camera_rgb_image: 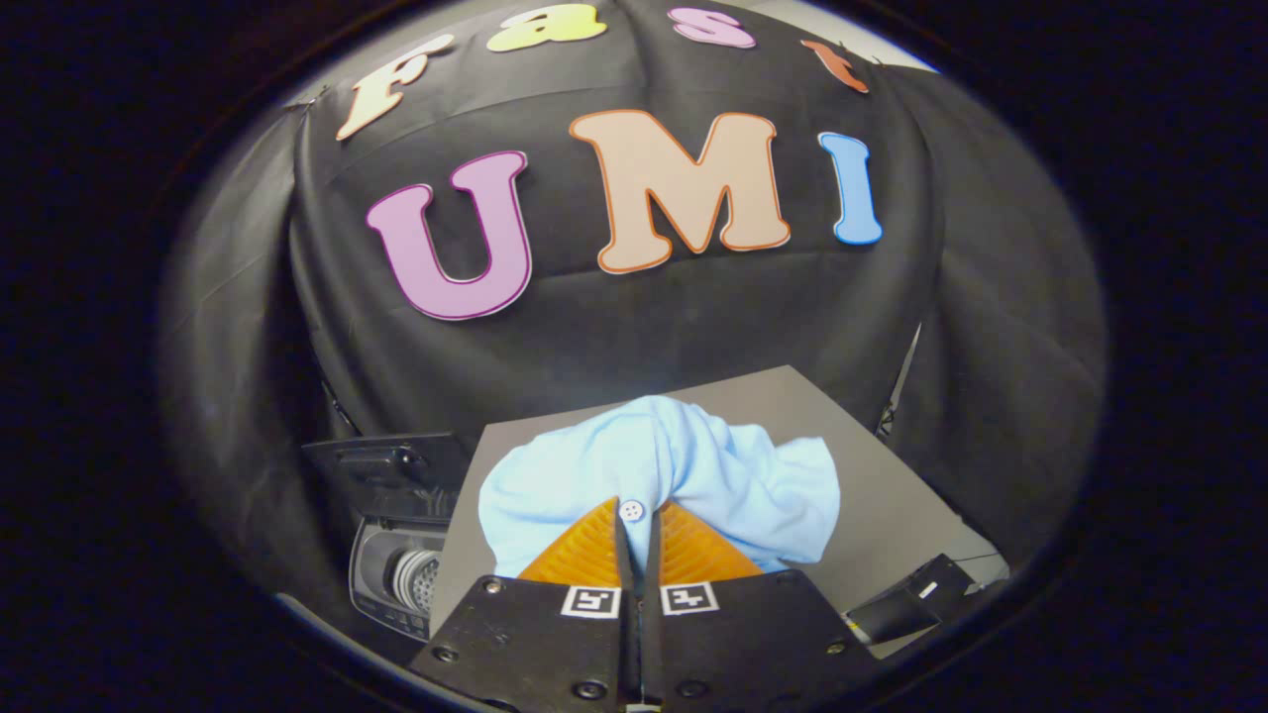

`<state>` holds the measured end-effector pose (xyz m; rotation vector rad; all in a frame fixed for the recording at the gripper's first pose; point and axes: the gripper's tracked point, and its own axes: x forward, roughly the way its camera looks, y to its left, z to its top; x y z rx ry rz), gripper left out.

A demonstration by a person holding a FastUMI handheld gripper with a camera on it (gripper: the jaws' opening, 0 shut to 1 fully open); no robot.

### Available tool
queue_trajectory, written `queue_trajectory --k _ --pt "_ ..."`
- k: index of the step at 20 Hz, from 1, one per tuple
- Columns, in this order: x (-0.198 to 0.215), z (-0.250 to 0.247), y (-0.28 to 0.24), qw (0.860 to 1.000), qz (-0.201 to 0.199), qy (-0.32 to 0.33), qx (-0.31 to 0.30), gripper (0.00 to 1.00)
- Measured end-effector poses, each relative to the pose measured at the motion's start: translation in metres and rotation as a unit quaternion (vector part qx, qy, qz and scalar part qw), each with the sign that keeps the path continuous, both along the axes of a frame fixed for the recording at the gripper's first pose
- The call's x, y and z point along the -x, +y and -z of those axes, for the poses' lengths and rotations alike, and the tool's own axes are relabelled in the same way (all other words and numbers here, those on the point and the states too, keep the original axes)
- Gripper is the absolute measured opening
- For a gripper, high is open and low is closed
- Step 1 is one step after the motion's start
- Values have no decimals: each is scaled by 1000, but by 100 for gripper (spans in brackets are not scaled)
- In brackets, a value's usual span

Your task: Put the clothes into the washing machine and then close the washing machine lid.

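The gripper (639,517) had its two fingers drawn together, pinching a fold of a light blue shirt (684,475) right beside a small white button (631,511). The shirt hung bunched up, spreading to both sides of the fingertips and above them. Behind it lay a grey tabletop (872,495). Down beside the table, to the left of the fingers, stood a small washing machine (396,579) with its dark lid (391,465) raised and the drum showing inside. A small black object (906,599) sat near the table's right corner.
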<state>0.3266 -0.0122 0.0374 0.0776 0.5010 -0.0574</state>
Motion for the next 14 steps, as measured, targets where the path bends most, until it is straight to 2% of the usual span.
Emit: queue_trajectory --k 3,7,14 --pt "8 -29 24 999 -15 -29 -1 1" --pt "24 -65 81 995 -44 -73 -55 1" --pt "29 -92 177 984 -93 -103 -114 1"
